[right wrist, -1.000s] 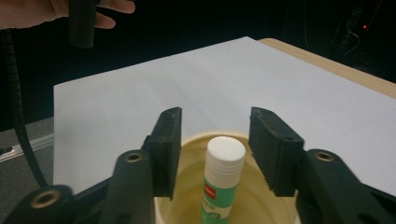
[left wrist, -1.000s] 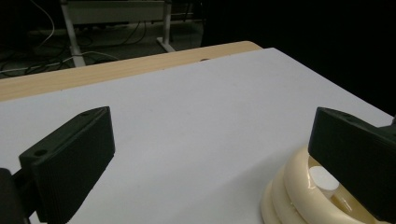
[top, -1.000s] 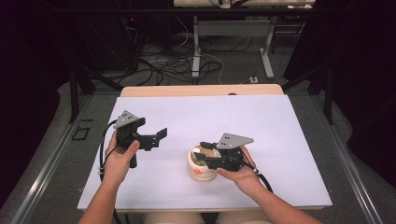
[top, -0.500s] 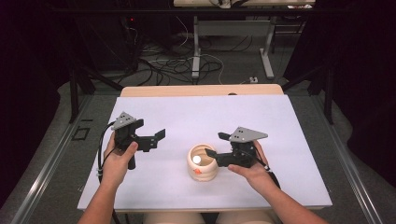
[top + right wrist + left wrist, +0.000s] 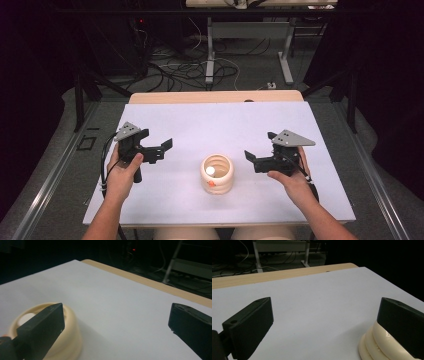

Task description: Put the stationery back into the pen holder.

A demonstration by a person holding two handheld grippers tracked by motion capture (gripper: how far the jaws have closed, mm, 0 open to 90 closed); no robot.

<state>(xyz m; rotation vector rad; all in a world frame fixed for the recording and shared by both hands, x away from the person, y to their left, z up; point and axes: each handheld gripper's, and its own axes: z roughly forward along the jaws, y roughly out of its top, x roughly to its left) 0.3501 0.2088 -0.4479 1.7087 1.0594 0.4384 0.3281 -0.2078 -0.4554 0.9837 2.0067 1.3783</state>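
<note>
Claws on both sides, one ribbed cup in the middle of the white surface. Starting at the left edge: the left claw sits in the person's left hand, pointing in toward the centre, jaws spread wide with nothing between them. From the left gripper view those two black jaws frame bare white sheet, and the cream cup peeks out low at the right, partly behind the right-hand jaw.

On to the middle: the cream ribbed cup stands upright, nearer the front edge than the back, well apart from both claws. Inside it lies a small white ball, and there's an orange mark on its front wall, though what that mark is, the high view is too coarse to tell.

Over to the right: the right claw, held in the right hand, faces the cup from just beside it. Its jaws have just been opening and now stand wide apart, nothing between them. The right gripper view confirms it: the cup with the ball sits behind the left-hand jaw, clear of the pads, open sheet between the two. A strip of wooden table shows along the back edge.
</note>
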